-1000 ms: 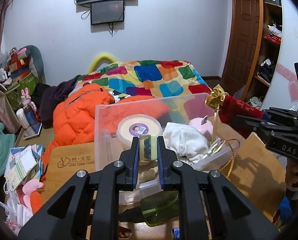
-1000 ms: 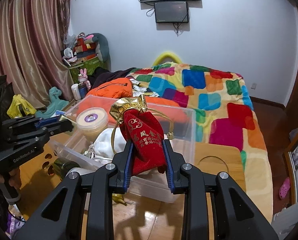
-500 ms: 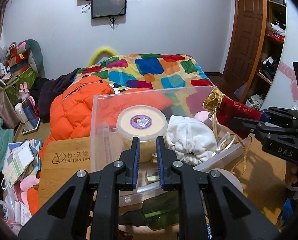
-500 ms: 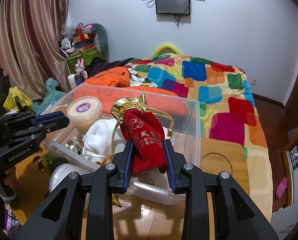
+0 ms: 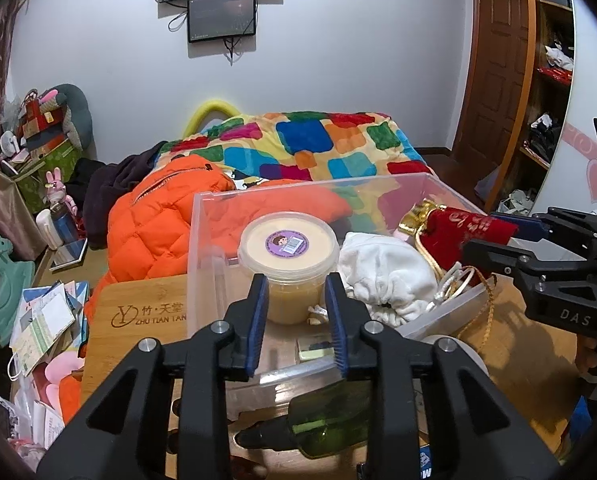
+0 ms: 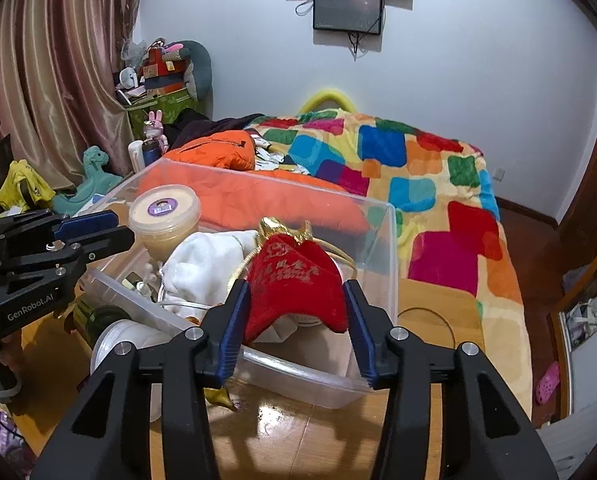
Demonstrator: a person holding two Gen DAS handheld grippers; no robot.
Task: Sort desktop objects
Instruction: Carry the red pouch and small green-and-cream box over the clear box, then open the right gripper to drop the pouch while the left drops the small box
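A clear plastic bin (image 5: pixel 310 189) (image 6: pixel 390 240) stands on the wooden table. It holds a lidded tub with a purple label (image 5: pixel 286 248) (image 6: pixel 164 212), a white cloth (image 5: pixel 386 268) (image 6: pixel 206 264) and a small yellow-green block (image 5: pixel 314 349) on its floor. My left gripper (image 5: pixel 296 280) (image 6: pixel 114 228) hovers over the bin's near wall, its jaws opening with nothing between them. My right gripper (image 6: pixel 295 286) (image 5: pixel 494 236) is over the bin's right side, jaws opening. The red pouch with a gold top (image 6: pixel 294 284) (image 5: pixel 466 226) sags loosely between them onto the bin's contents.
A green bottle (image 5: pixel 330 416) and a white round roll (image 6: pixel 122 340) lie on the table in front of the bin. A bamboo board (image 5: pixel 138 320) sits at its left. Behind are an orange jacket (image 5: pixel 154 224) and a bed with a patchwork blanket (image 6: pixel 418 184).
The left gripper let go of the small yellow-green block, which now lies in the bin, and its jaws spread. The right jaws widened around the red pouch, which sank lower into the bin.
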